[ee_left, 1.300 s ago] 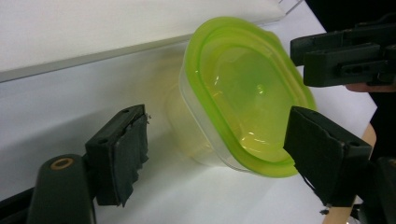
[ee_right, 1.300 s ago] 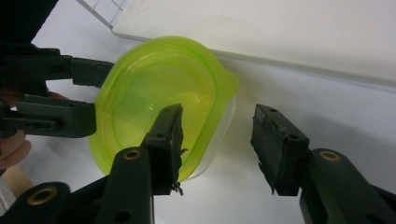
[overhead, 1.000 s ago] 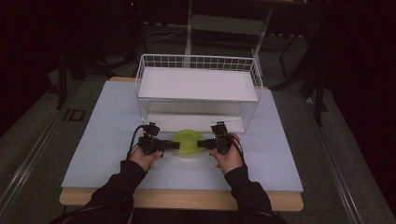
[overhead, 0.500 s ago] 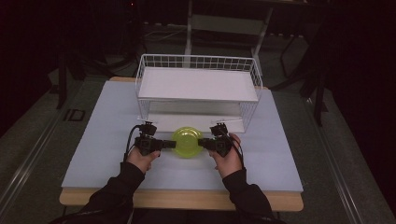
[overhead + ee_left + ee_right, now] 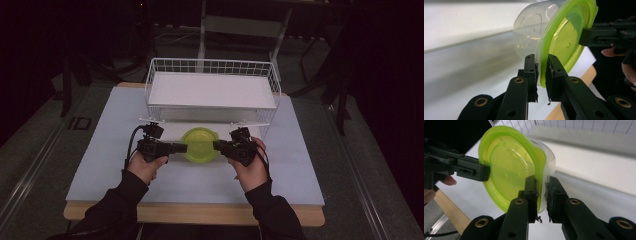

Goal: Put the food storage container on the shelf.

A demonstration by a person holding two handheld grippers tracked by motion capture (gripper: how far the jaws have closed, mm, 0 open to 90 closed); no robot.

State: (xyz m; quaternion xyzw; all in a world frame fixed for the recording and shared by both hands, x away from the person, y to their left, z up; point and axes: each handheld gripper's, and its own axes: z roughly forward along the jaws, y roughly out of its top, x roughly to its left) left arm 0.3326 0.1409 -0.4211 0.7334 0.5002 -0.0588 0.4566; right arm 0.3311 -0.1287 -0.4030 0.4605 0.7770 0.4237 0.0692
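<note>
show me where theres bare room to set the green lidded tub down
Bare mat lies left of the left gripper and right of the right gripper, out to the table edges, and along the near edge. The wire basket has a bare white floor. It is crowded between the basket front and the hands, where the tub hangs.

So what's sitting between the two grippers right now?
In the high view, the green-lidded container lies between the left gripper and the right gripper; each gripper's fingers pinch its lid rim from opposite sides.
</note>
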